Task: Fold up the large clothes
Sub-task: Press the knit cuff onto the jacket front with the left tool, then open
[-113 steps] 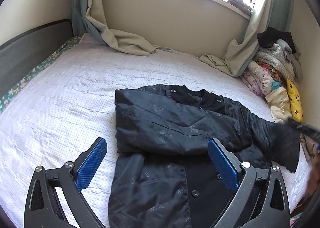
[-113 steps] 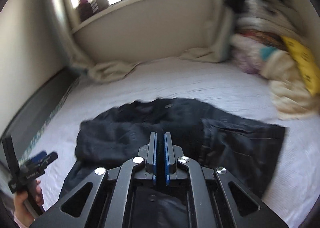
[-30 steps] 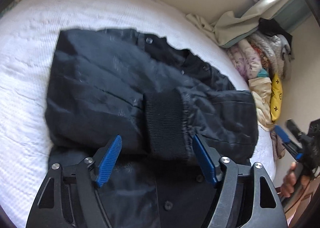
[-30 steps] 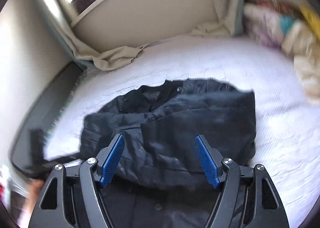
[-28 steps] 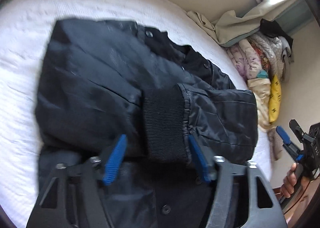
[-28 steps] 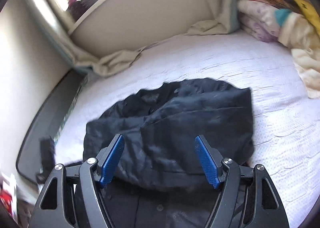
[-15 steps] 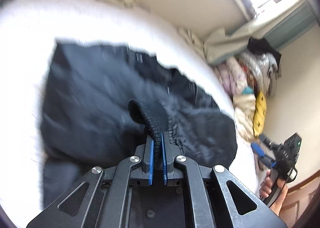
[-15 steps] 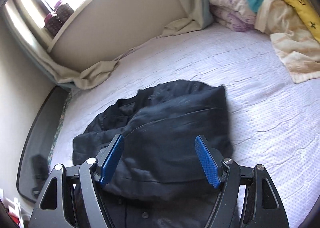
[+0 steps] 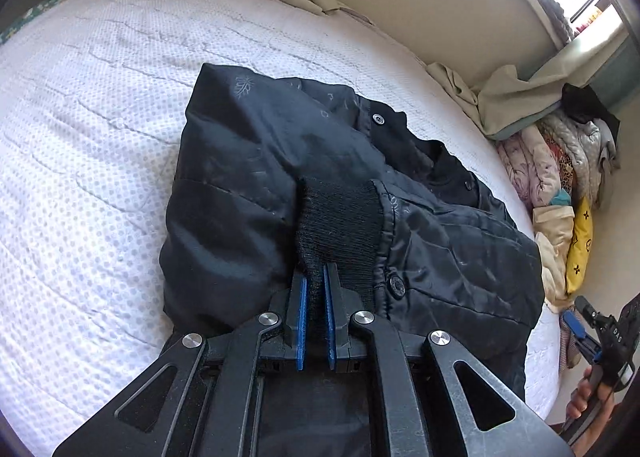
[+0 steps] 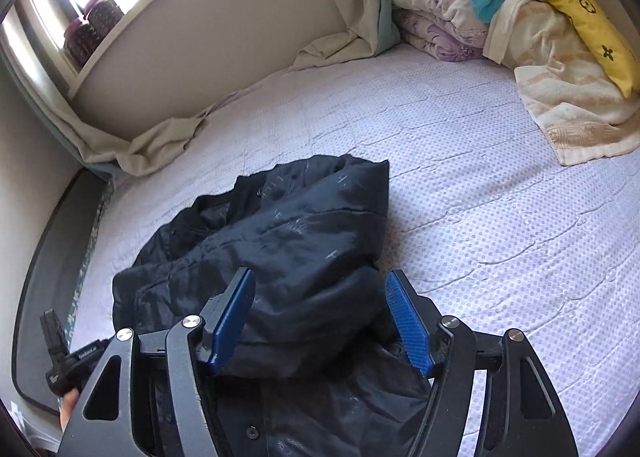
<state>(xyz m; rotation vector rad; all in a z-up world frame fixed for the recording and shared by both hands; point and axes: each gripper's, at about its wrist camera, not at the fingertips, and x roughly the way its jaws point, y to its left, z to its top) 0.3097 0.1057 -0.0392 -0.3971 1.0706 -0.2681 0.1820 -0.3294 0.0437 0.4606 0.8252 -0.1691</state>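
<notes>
A black jacket (image 9: 248, 177) lies on the white bed (image 9: 80, 117) with both sleeves folded across its chest. My left gripper (image 9: 314, 281) is shut on the black ribbed cuff (image 9: 340, 217) of the top sleeve and holds it over the jacket's middle. My right gripper (image 10: 320, 317) is open and empty, its blue pads (image 10: 408, 321) hovering above the jacket (image 10: 288, 241) near its lower right part. The right gripper also shows at the left wrist view's right edge (image 9: 592, 333), off the bed.
A pile of folded blankets (image 10: 500, 17) with a yellow pillow (image 10: 576, 5) sits at the bed's far right corner. Beige curtains (image 10: 160, 145) drape onto the bed along the wall under the window. A dark headboard (image 10: 52, 257) bounds the left side.
My left gripper closed on the sleeve cuff, lifted it briefly, and now holds it lower on the jacket. My right gripper stayed open and drew back slightly.
</notes>
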